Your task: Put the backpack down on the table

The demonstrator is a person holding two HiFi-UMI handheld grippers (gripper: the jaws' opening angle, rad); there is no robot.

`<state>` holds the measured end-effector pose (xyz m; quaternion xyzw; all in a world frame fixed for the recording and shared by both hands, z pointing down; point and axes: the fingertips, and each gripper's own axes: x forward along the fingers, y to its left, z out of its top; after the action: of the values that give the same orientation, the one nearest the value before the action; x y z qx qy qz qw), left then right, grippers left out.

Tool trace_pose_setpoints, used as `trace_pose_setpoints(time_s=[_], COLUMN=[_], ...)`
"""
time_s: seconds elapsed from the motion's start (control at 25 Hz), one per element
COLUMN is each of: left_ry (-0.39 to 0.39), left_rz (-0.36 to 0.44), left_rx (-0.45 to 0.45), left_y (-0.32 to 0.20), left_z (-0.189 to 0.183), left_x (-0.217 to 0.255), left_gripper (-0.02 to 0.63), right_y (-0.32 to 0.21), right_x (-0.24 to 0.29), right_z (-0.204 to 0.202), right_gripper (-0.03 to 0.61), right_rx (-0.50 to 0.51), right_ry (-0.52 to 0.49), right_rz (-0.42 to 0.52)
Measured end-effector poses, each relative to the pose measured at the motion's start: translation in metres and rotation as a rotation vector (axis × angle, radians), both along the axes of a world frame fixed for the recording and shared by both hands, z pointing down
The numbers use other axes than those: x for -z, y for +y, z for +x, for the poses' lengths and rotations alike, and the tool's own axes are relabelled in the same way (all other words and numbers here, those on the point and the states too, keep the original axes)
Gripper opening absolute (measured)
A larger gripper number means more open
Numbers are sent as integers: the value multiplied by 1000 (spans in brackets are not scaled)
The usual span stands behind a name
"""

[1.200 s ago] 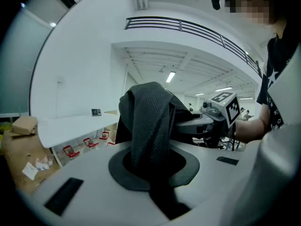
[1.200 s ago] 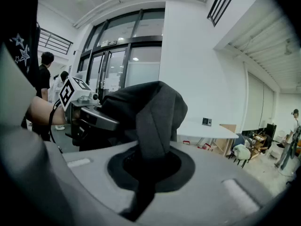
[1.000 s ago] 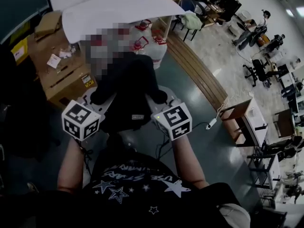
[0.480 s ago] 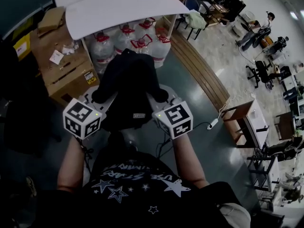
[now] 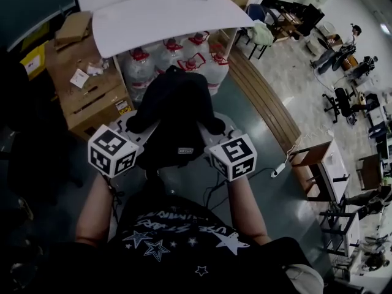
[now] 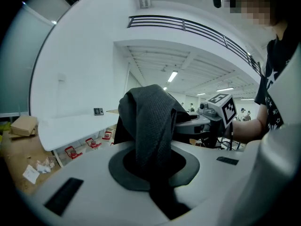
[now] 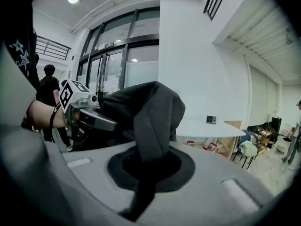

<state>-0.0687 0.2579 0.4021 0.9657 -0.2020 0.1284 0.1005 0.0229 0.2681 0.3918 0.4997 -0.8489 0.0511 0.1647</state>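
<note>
The black fabric backpack (image 5: 174,112) is held aloft, short of the white curved tabletop (image 5: 153,20), clamped by the closed left tongs (image 6: 153,161) and right tongs (image 7: 150,166). Through early release it could be dropped short.

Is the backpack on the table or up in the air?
In the air. The left tool and right tool each pinch a strap, holding the backpack short of the white table.

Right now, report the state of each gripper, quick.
Left gripper: closed, holding the backpack.
Right gripper: closed, holding the same backpack.
</note>
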Motion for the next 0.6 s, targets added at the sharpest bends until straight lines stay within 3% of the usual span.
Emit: trace_pose_setpoints(time_s=[0.6], left_ry=[-1], left_rz=[-11], left_rx=[-30], left_y=[-112], left_z=[7], left_x=[-13], left_gripper=[43], right_y=[-111], right_x=[-14], right_z=[8], right_gripper=[8], right_rx=[-32], right_ry=[-4], right_rz=[-32])
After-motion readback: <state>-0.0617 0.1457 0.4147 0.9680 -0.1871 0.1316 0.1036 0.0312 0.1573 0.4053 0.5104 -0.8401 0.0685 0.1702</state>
